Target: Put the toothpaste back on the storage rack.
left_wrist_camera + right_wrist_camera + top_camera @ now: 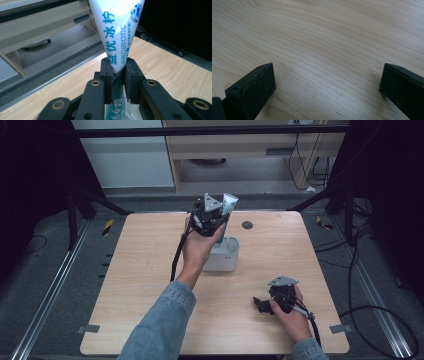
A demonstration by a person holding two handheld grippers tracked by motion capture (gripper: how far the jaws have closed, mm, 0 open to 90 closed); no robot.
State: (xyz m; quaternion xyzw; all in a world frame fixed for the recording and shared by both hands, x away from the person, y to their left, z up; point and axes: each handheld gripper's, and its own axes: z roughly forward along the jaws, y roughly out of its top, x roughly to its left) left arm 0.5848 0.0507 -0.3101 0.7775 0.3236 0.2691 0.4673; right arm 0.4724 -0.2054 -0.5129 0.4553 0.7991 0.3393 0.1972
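Count: one tube (117,32), clamped in left gripper (119,75) above one white holder (223,255); right gripper (265,304) fingers (254,87) spread, empty, on table (280,245).

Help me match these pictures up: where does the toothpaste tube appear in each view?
High view: the toothpaste tube sticks up from the left hand-held gripper, upper centre, above the white holder.
Left gripper view: the tube runs up the centre, pinched between the two black jaws.
Right gripper view: not in it; bare wood between open jaws.
Shared landmark: the wooden table.
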